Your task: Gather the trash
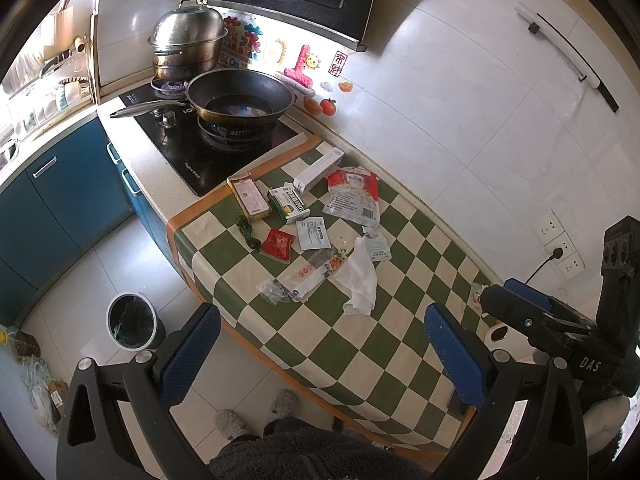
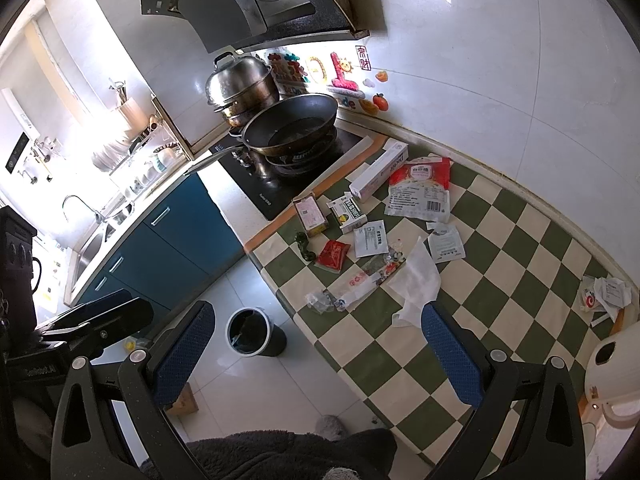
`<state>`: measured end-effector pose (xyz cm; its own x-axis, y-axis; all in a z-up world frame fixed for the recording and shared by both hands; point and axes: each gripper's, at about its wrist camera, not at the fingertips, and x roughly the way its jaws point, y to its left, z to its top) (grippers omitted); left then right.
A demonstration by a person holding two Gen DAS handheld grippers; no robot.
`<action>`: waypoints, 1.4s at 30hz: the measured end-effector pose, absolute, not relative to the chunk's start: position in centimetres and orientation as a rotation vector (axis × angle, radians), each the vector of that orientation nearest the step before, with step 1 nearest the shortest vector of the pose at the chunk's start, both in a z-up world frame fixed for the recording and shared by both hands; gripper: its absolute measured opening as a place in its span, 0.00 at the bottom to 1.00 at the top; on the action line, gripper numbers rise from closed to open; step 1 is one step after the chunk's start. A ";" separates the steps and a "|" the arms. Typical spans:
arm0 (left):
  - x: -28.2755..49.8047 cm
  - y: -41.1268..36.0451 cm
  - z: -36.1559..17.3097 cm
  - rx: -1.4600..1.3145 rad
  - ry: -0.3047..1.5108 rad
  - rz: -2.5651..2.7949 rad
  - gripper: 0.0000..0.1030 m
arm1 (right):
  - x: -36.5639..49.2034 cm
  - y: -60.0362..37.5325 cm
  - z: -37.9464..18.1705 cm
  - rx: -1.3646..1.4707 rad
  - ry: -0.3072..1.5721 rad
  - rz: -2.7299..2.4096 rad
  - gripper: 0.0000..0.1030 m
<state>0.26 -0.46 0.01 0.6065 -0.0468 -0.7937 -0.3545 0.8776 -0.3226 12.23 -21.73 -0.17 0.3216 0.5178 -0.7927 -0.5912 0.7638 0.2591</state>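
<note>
Both claws, left claw and right claw, hang wide, holding nothing. Wrappers' print is unreadable. The white tissue lies just beyond them on the desk; the trash bin stands below.

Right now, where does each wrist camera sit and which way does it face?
Left wrist: high over the counter's near edge, looking down at the litter; open left gripper, slippers and right gripper show.
Right wrist: further right, same downward aim; open right gripper, left gripper show.
Shared: white tissue, bin, wok.
</note>
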 end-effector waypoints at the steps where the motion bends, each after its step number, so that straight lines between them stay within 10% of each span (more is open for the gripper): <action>1: 0.3 -0.5 0.0 -0.483 0.910 0.187 1.00 | 12.2 -21.7 -0.2 -0.083 1.007 0.729 1.00; 42: 3.3 -0.2 -1.1 -0.234 0.921 0.372 1.00 | 9.9 -18.3 -1.0 -0.045 1.029 0.604 1.00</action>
<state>3.28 -0.15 -1.09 0.5482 0.2120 -0.8090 -0.4096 0.9114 -0.0387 9.86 -18.30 -1.02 0.3692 0.4497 -0.8133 -0.4910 0.8374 0.2402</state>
